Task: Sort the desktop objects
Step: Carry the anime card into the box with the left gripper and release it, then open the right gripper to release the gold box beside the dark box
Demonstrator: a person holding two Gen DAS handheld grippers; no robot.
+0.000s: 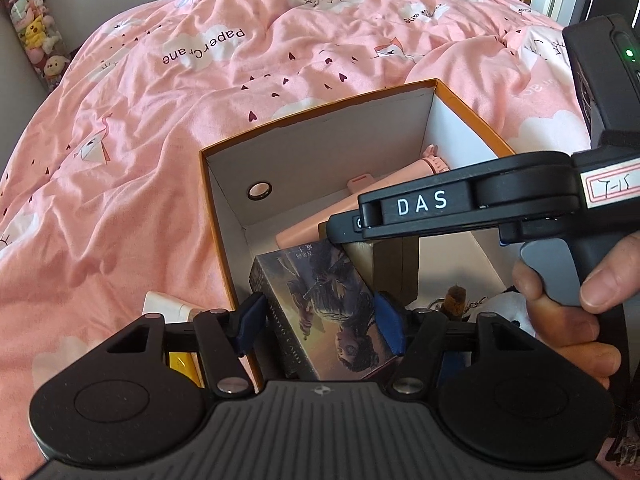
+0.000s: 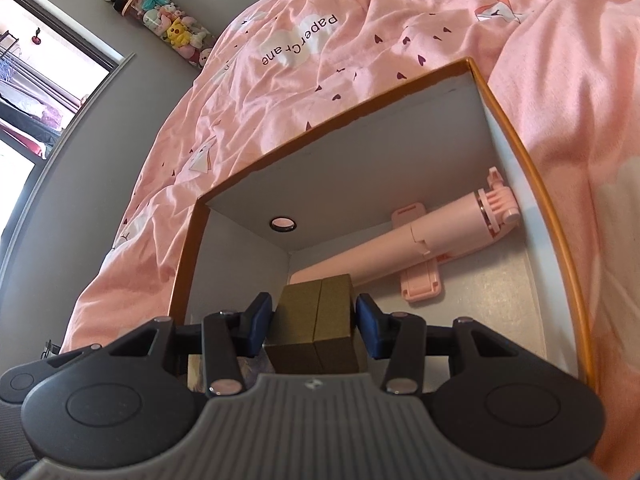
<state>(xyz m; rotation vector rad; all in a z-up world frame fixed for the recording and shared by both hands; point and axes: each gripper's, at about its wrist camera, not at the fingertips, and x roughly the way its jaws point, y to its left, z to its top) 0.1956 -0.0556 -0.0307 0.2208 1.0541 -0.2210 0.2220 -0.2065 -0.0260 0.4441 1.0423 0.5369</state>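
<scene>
The left gripper (image 1: 316, 322) clamps a picture-printed card box (image 1: 336, 312) between its blue pads, tilted steeply down over the near end of the orange-rimmed cardboard box (image 1: 224, 240), probably to lower it inside. Just right of it, the right gripper (image 2: 314, 320), held in a person's hand (image 1: 568, 312), squeezes a small olive-gold box (image 2: 316, 336) and angles down into the same cardboard box. Farther in, a pink selfie stick (image 2: 420, 236) lies across the cardboard box's floor, reaching its far right wall, already sorted.
</scene>
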